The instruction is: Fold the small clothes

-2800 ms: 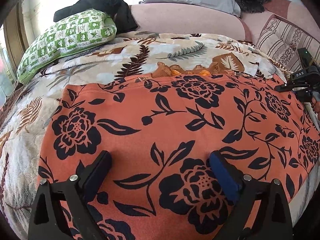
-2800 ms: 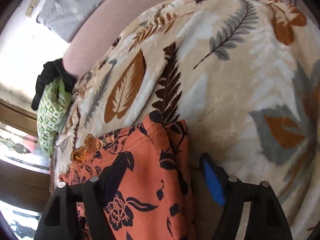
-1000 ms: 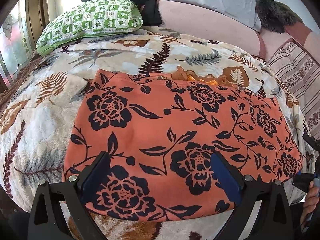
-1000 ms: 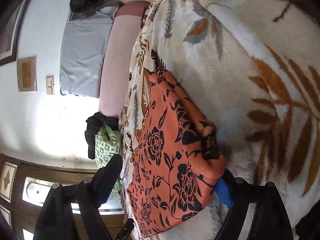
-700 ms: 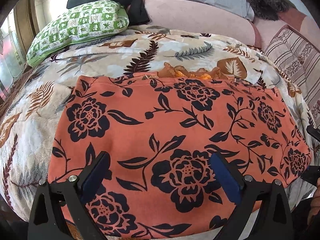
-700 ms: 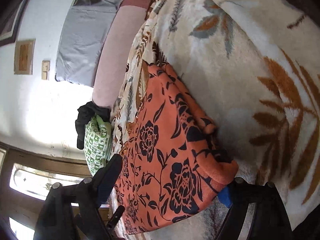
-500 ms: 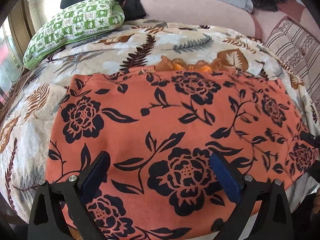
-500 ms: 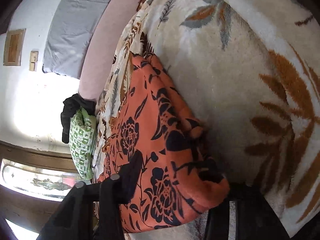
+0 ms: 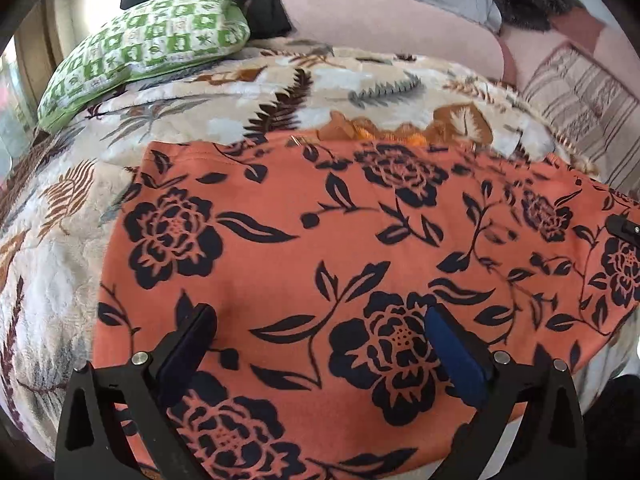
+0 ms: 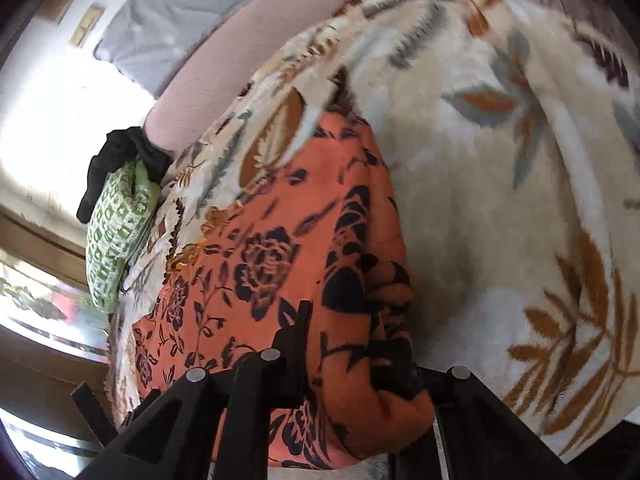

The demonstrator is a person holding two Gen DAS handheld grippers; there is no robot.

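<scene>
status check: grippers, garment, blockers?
Left hand-held gripper open over orange floral garment. Right hand-held gripper shut on its edge. Nothing in the way.

no legible txt, labels, nos.

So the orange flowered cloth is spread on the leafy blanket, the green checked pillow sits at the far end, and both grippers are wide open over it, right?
Not quite. Only the left gripper is open. The right wrist view shows the right gripper shut on the cloth's bunched edge. The cloth does lie on the blanket, with the pillow at the far end.
</scene>
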